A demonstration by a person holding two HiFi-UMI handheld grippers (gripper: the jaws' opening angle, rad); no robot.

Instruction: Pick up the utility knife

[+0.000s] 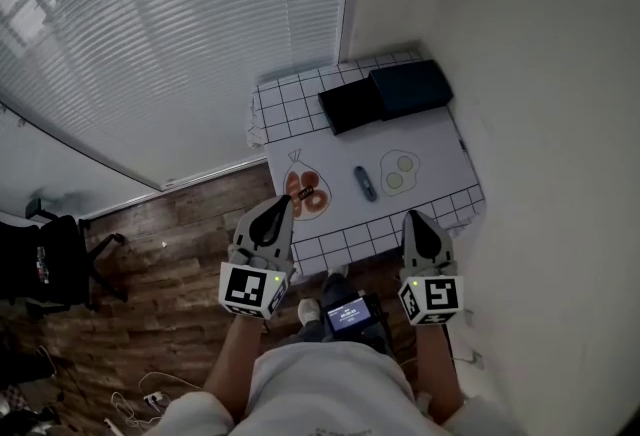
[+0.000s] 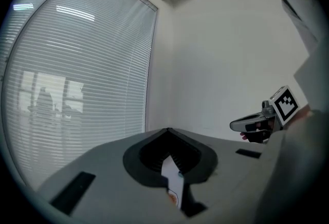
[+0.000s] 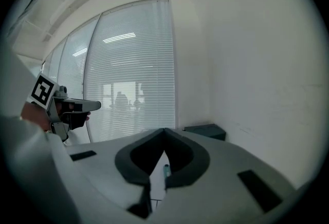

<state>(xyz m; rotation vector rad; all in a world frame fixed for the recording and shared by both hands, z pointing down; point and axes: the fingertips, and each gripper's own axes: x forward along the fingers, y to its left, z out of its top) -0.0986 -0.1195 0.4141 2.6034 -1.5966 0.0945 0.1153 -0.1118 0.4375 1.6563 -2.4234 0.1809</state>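
The utility knife (image 1: 365,183) is a dark blue-grey bar lying on the white mat of a small table (image 1: 285,99) with a grid-pattern cloth. It also shows as a teal sliver (image 3: 165,170) through the gap under the right jaws. My left gripper (image 1: 283,201) hovers at the table's near-left edge, over a printed bag of red fruit (image 1: 305,192); its jaws meet at the tip with nothing between them. My right gripper (image 1: 412,217) hangs at the near-right edge, short of the knife, jaws also closed and empty.
Two dark flat boxes (image 1: 385,94) lie at the table's far end. A white wall runs along the right and window blinds (image 1: 170,34) along the left. A black chair (image 1: 50,264) stands on the wooden floor at far left. A printed pair of green halves (image 1: 398,171) lies right of the knife.
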